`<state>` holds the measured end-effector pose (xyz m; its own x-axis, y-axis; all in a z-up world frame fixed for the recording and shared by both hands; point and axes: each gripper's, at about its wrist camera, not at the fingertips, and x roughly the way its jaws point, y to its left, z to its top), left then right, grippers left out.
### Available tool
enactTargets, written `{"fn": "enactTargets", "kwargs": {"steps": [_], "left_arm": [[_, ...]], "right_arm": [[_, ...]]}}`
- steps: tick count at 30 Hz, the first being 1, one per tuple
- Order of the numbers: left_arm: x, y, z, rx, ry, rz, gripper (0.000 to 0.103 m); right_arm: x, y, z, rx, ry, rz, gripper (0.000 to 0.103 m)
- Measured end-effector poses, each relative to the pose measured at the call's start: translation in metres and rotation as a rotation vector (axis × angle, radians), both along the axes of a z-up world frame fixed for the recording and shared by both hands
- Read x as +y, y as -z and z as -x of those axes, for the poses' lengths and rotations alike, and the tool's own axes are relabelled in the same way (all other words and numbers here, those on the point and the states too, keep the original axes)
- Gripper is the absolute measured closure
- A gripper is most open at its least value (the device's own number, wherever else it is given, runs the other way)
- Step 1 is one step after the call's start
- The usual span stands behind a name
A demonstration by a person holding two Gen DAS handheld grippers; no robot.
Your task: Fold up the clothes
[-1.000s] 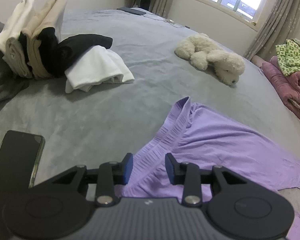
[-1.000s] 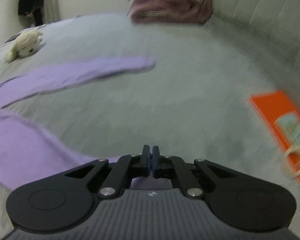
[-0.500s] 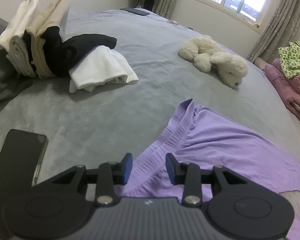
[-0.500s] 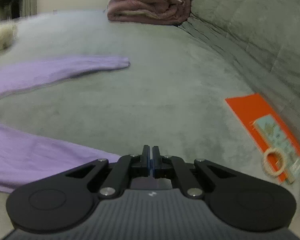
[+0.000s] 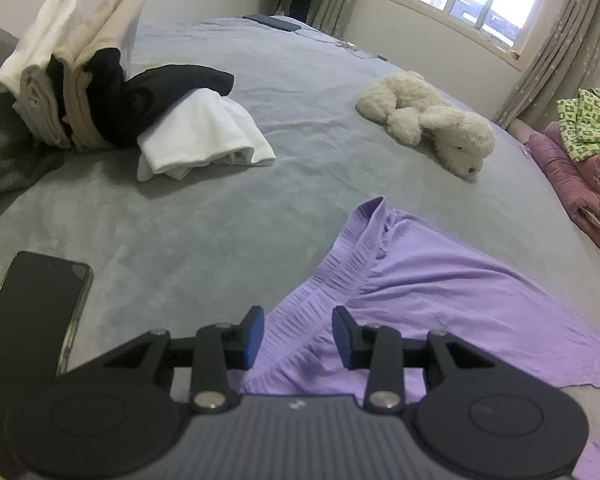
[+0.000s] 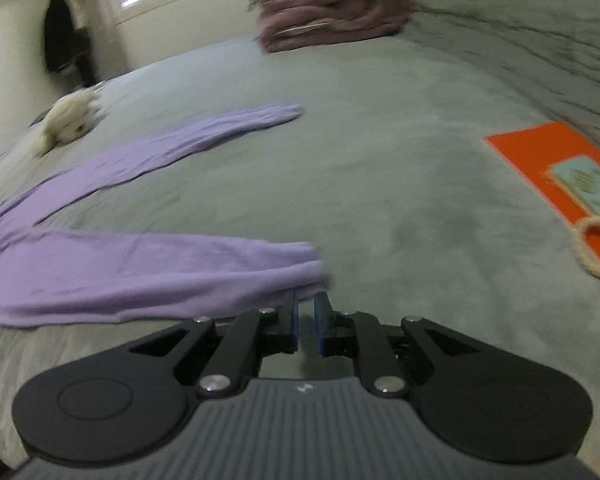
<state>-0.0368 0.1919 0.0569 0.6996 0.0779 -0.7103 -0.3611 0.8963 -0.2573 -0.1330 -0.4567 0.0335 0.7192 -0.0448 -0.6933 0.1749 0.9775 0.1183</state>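
A purple garment (image 5: 440,292) is being shown spread flat on the grey bed (image 5: 220,220), its ribbed waistband running toward the left gripper (image 5: 298,338). That gripper is being held partly open above the waistband, the band lying between the blue pads (image 5: 254,334) without being pinched. In the right wrist view, the two legs of the garment (image 6: 140,272) are being seen stretched across the bed, the nearer leg's end lying just in front of the right gripper (image 6: 305,322). The jaws of that gripper are being opened, with only a narrow gap so far; nothing is being held between them. A pile of folded clothes (image 5: 100,80) is being kept at the far left of the bed, a black phone (image 5: 36,308) near the left gripper, and a white plush dog (image 5: 428,124) beyond the garment. An orange card (image 6: 556,176) with a hair tie (image 6: 598,248) on it is being seen to the right.
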Motion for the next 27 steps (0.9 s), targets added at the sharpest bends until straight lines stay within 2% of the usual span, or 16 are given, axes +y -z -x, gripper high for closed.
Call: {"fn": "enactTargets", "kwargs": {"steps": [2,4,6,8,9,11,13,16,19,22,25,27], "left_arm": [[0.000,0.001,-0.001,0.002,0.000,0.000,0.065],[0.000,0.001,-0.002,0.004,0.001,-0.001,0.065],[0.000,0.000,-0.002,-0.001,0.011,0.003,0.064],[0.001,-0.001,-0.002,-0.006,0.018,0.011,0.064],[0.001,-0.001,-0.001,-0.009,0.021,0.016,0.064],[0.001,-0.002,-0.001,-0.011,0.025,0.026,0.064],[0.003,-0.003,0.000,-0.012,0.025,0.036,0.064],[0.005,-0.004,0.000,-0.015,0.022,0.055,0.064],[0.008,-0.004,0.001,-0.013,0.016,0.065,0.064],[0.011,-0.003,0.002,-0.011,0.010,0.077,0.064],[0.012,-0.002,0.003,-0.009,0.011,0.076,0.064],[0.013,-0.001,0.003,-0.004,0.009,0.072,0.064]], "right_arm": [[0.009,0.004,-0.009,0.013,-0.030,0.011,0.082],[0.015,0.009,-0.021,0.021,-0.007,0.033,0.071],[0.021,0.009,-0.025,0.020,-0.004,0.055,0.068],[0.023,0.008,-0.024,0.016,0.004,0.049,0.098],[0.020,0.006,-0.023,0.017,0.014,0.020,0.100],[0.014,-0.002,-0.022,0.024,0.059,0.024,0.100],[0.011,-0.017,-0.016,0.020,0.097,-0.015,0.100],[0.000,-0.041,-0.007,0.020,0.135,-0.151,0.100],[-0.012,-0.049,-0.001,0.049,0.153,-0.301,0.100],[-0.022,-0.034,0.004,0.120,0.210,-0.374,0.099],[-0.028,-0.008,0.007,0.195,0.263,-0.350,0.099],[-0.030,-0.007,0.015,0.136,0.255,-0.395,0.099]]}}
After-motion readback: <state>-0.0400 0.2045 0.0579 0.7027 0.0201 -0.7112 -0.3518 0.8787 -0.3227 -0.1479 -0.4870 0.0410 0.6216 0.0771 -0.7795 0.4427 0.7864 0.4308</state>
